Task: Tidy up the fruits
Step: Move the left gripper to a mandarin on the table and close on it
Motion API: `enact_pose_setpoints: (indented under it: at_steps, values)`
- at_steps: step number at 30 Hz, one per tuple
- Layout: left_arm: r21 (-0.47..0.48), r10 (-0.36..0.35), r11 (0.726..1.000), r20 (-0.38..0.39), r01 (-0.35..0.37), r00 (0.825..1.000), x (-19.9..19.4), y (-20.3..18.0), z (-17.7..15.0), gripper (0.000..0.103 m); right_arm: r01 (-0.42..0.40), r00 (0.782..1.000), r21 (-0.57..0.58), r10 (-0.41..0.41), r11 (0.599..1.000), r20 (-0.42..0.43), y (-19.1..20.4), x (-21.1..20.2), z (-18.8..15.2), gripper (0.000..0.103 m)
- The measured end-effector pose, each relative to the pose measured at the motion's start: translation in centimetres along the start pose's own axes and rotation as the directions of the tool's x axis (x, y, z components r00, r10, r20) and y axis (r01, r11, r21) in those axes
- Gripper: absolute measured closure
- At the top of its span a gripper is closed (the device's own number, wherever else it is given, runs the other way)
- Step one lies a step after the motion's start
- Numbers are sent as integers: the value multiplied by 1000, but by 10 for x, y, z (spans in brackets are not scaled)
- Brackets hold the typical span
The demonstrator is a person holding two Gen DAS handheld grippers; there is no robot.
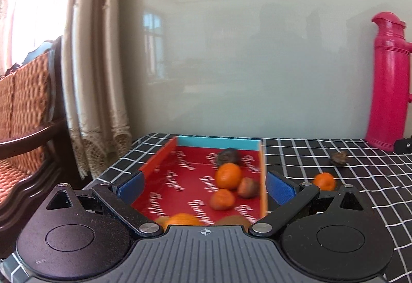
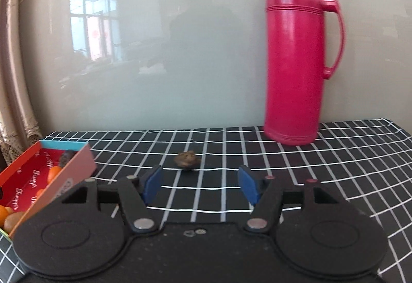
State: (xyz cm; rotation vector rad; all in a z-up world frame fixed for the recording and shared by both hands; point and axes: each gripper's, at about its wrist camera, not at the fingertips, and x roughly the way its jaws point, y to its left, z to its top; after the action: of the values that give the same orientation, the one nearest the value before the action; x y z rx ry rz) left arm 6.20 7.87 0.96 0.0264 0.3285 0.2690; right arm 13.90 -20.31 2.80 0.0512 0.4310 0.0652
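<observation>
A red box (image 1: 164, 162) with a blue far wall holds several oranges (image 1: 228, 175) and brown fruits (image 1: 247, 187). My left gripper (image 1: 204, 186) is open, with its fingers straddling the box's width, and holds nothing. One orange (image 1: 325, 181) and a brown wrinkled fruit (image 1: 339, 158) lie on the cloth to the right of the box. In the right wrist view the brown fruit (image 2: 187, 160) lies just ahead of my right gripper (image 2: 199, 186), which is open and empty. The box (image 2: 74, 177) is at its left.
A tall pink thermos jug (image 2: 296, 56) stands at the back right against the glossy wall; it also shows in the left wrist view (image 1: 388, 82). The black checked tablecloth (image 2: 322, 167) covers the table. Curtains (image 1: 97, 64) and a wooden chair (image 1: 28, 108) are left of the table.
</observation>
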Motion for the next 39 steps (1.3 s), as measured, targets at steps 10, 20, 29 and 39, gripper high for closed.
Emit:
enact_pose_setpoints:
  at_steps: [10,20,29,39]
  values:
    - [38,-97,995,-5,97,995,7,-47,3,4,77,997,31,-77,997,8,-41,-7,-4,38]
    - [68,-162,984,-25,163,986,14,-94,-4,4,137,990,79,-139,987,20,-76,-7,-9,38]
    - [103,-194,974,-67,200,979,33,-130,-13,4,255,967,111,-255,961,-15,-113,9,-18,37]
    - [119,-211,968,-102,222,972,56,-159,-10,24,293,956,129,-291,947,-32,-132,29,-16,37]
